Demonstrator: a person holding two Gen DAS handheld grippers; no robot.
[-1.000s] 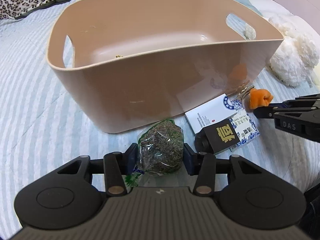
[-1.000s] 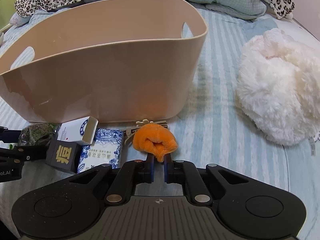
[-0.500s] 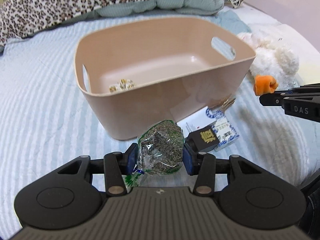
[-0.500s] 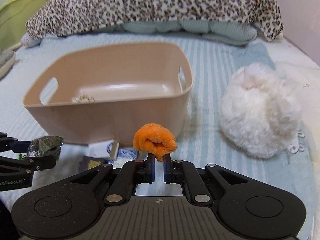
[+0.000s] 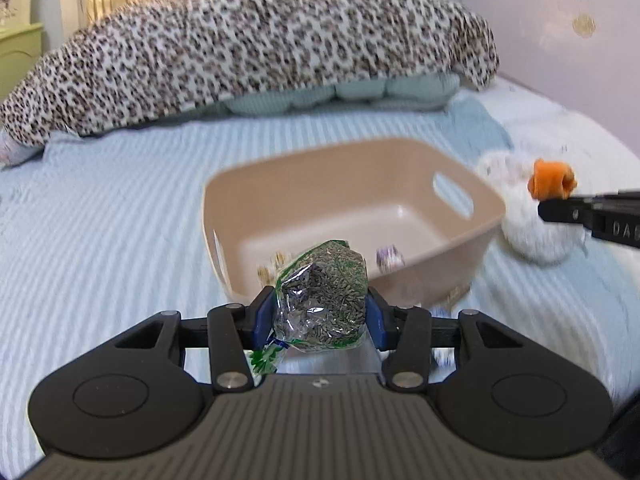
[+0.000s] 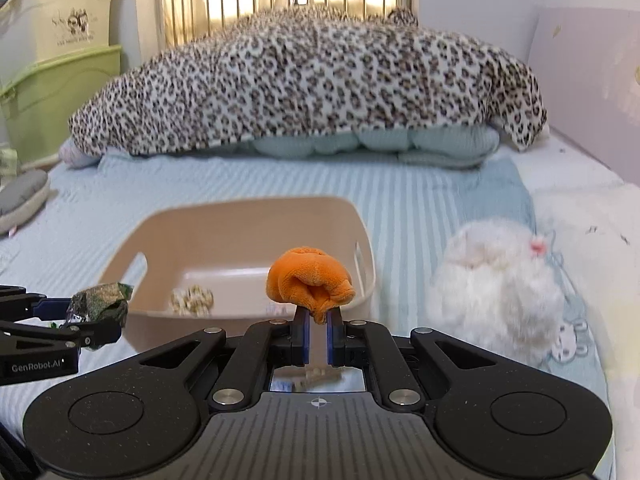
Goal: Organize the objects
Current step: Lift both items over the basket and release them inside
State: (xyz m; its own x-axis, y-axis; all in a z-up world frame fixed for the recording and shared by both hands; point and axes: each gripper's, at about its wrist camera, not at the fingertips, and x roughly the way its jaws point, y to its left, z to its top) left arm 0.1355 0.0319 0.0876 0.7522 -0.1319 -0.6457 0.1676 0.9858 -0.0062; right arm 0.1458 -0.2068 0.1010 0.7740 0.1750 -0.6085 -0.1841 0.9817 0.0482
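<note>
The left gripper (image 5: 320,316) clamps a clear bag of dried herbs (image 5: 322,308) above the beige tub (image 5: 460,264); the right gripper (image 6: 318,334) pinches an orange plush piece (image 6: 308,280) over the tub's near rim.

My left gripper (image 5: 320,312) pinches a crinkly, glossy clear-plastic herb bag (image 5: 322,308); my right gripper (image 6: 318,326) nips soft orange plush (image 6: 310,280). The beige bin (image 5: 460,248) looks smooth plastic.
</note>
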